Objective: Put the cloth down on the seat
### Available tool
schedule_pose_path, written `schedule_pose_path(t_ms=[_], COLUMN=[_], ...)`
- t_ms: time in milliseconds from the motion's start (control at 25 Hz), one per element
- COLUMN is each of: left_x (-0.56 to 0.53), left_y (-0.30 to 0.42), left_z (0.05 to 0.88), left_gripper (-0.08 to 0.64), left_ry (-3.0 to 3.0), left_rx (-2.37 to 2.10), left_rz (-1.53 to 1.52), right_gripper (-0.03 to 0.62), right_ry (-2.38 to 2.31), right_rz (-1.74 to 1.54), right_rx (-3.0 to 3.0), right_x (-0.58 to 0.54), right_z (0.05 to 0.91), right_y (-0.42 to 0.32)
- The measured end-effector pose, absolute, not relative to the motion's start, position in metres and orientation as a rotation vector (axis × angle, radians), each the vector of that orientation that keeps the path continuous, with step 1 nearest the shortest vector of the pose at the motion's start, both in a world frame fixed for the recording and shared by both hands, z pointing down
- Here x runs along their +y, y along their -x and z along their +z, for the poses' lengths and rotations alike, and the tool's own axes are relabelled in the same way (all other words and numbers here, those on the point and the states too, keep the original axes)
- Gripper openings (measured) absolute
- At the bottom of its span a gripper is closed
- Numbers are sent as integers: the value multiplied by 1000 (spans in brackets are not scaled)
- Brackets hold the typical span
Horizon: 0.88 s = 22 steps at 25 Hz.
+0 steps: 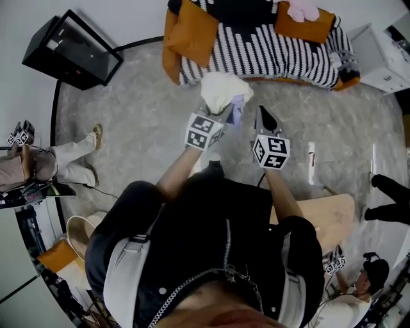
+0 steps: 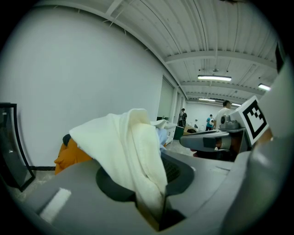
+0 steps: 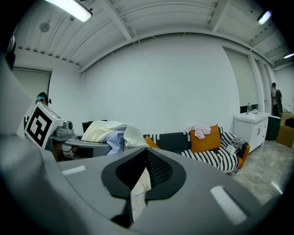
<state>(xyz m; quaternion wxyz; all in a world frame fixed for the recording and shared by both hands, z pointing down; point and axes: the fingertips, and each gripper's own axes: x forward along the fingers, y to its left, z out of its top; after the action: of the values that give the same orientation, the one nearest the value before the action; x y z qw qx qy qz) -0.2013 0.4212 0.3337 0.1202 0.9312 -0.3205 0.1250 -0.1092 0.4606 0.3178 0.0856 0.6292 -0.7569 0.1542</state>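
Observation:
The cream cloth (image 1: 221, 90) is bunched above my left gripper (image 1: 225, 109), which is shut on it. In the left gripper view the cloth (image 2: 131, 151) drapes over both jaws, and a pale blue fold shows behind it. My right gripper (image 1: 264, 115) travels beside it on the right. Its jaws stand nearly together, with a cream strip of fabric (image 3: 138, 195) pinched low in the gap. The seat is a sofa with a black-and-white striped cover (image 1: 269, 54), just beyond both grippers and also ahead in the right gripper view (image 3: 216, 158).
Orange cushions (image 1: 192, 32) lie on the sofa, one with a pink garment (image 1: 302, 9) on it. A black glass-fronted box (image 1: 70, 51) stands back left and a white cabinet (image 1: 384, 57) back right. A seated person (image 1: 57, 163) is at the left, and a wooden table (image 1: 336, 218) at the right.

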Motion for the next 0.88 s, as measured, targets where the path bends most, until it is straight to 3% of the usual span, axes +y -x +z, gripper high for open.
schedule_pose_path(t_ms=[880], left_x=[344], left_y=[216], left_z=[341], left_gripper=[107], left_ry=[-2755], left_rx=[-855], left_rz=[381], right_gripper=[-5], right_ry=[-1913], right_rz=[430], right_rx=[-2213], right_x=[384], right_z=[315], right_y=[128])
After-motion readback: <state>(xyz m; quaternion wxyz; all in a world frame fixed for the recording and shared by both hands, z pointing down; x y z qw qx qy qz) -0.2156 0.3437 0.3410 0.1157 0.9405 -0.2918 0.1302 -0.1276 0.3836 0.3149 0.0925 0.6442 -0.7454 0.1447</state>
